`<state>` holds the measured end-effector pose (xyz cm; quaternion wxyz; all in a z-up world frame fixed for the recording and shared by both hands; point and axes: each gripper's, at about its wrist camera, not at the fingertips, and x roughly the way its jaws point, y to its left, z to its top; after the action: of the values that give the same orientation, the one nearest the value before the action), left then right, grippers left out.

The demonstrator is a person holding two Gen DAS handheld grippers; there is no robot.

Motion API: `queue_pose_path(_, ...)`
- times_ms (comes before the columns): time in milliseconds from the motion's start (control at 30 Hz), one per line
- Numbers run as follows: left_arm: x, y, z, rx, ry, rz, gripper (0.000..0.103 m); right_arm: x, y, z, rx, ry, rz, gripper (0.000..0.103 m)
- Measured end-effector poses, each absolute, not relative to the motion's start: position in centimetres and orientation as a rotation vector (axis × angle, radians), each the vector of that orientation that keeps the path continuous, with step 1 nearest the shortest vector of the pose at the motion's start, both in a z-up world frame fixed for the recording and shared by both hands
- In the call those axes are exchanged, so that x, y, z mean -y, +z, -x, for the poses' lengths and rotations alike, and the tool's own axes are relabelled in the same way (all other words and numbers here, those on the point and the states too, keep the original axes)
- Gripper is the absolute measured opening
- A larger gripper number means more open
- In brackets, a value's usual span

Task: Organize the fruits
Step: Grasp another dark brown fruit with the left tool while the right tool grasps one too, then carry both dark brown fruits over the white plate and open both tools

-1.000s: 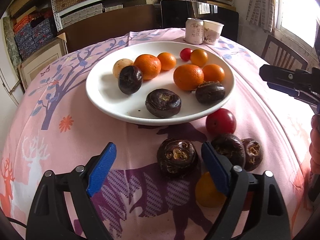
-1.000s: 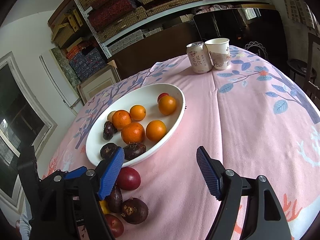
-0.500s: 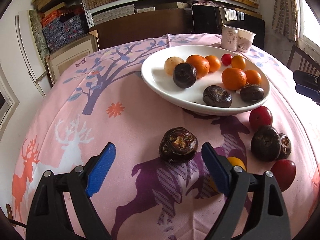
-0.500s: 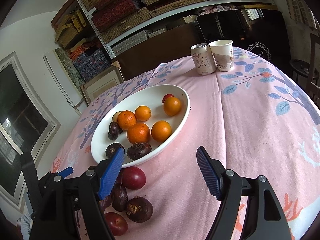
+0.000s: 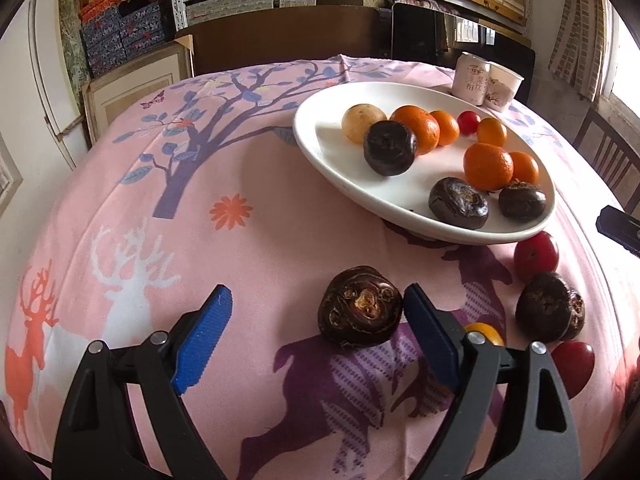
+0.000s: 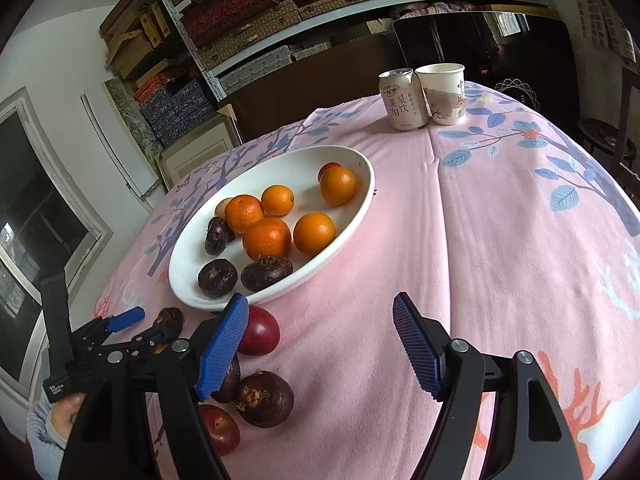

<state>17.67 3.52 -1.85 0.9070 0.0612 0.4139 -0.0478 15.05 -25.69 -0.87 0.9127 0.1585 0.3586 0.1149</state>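
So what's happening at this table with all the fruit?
A person is sorting fruit onto a white plate with a handheld gripper in each hand. The left gripper has its jaws open around a dark water chestnut on the pink tablecloth, not yet squeezing it. The right gripper hangs open and empty. Several chestnuts and red fruits are off the plate.

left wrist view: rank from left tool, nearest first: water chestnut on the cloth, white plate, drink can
1. water chestnut: on the cloth between the left tool's open fingers, against the right one.
2. white plate: further back, right of centre, holding fruit.
3. drink can: far table edge, behind the plate, beside a paper cup.
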Motion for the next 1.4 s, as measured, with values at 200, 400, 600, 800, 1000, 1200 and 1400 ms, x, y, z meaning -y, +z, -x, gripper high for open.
queue_pose_path(200, -2.7, -2.6, -17.1, -0.870, -0.072, -0.227, 0.078, 25.4, -1.6, -13.5, -0.769, 0.244, -0.294, 0.076)
queue_pose_path(400, -2.7, -2.5, -17.0, -0.877, -0.149, -0.194, 0.066, 24.0, -1.9, -12.7, -0.787, 0.260, -0.208, 0.076)
queue_pose_path(600, -3.3, -2.4, -17.2, -0.875, -0.154, -0.141, 0.043, 23.2, -2.4, -12.2, -0.820, 0.275, -0.138, 0.068)
queue_pose_path(800, -3.2, -2.5, -17.3, -0.879, -0.149, -0.147, 0.043, 22.2, -2.7, -11.5, -0.834, 0.307, -0.074, 0.051)
queue_pose_path(1000, -3.2, -2.5, -17.3, -0.881, -0.150, -0.143, 0.043, 20.7, -2.7, -10.9, -0.842, 0.371, -0.011, 0.050)
queue_pose_path(1200, -3.2, -2.6, -17.3, -0.881, -0.149, -0.142, 0.043, 20.2, -3.2, -11.8, -0.873, 0.390, -0.025, 0.050)
queue_pose_path(1400, -3.2, -2.6, -17.3, -0.882, -0.148, -0.138, 0.043, 20.1, -3.1, -12.7, -0.876, 0.394, -0.023, 0.050)
